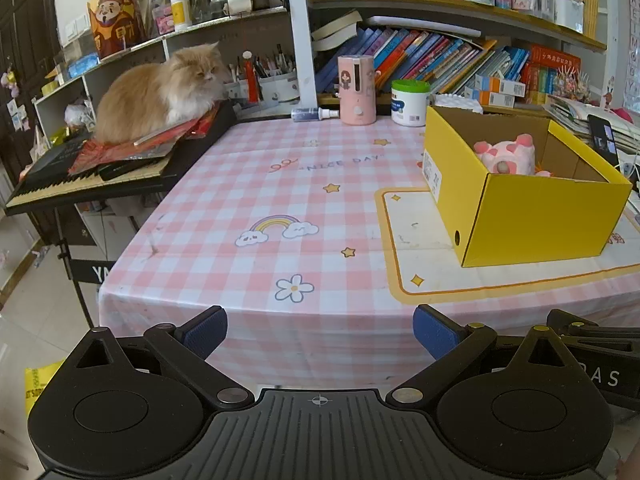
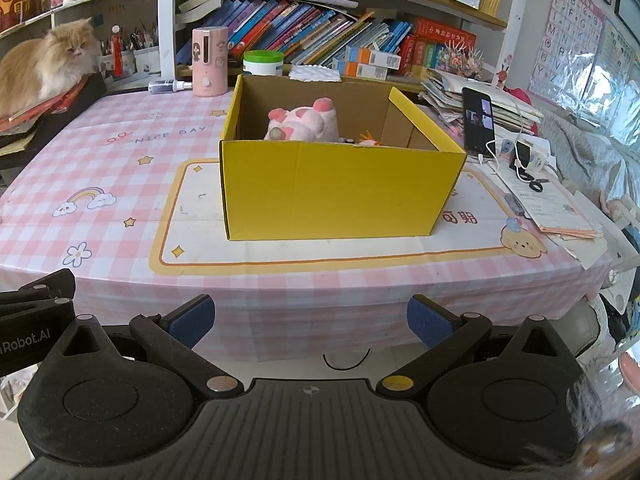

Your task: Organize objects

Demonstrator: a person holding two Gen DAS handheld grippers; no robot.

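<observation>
A yellow cardboard box [image 2: 340,192] stands open-topped on the pink checked tablecloth [image 2: 100,152]. Inside lies a pink plush toy [image 2: 304,122], with something orange [image 2: 370,138] beside it, mostly hidden by the box wall. In the left wrist view the same box [image 1: 532,216] is at the right with the plush toy [image 1: 506,156] showing over its rim. My left gripper [image 1: 320,334] is open, held off the table's front edge, nothing between its blue pads. My right gripper [image 2: 310,322] is open too, in front of the box and below the table edge, empty.
An orange cat [image 1: 160,88] lies on a keyboard [image 1: 88,176] at the table's left. A pink cylinder [image 2: 209,62], a green-lidded white jar [image 2: 263,62] and a spray bottle [image 2: 168,86] stand at the back. A phone [image 2: 478,122], cables and papers [image 2: 556,208] crowd the right side.
</observation>
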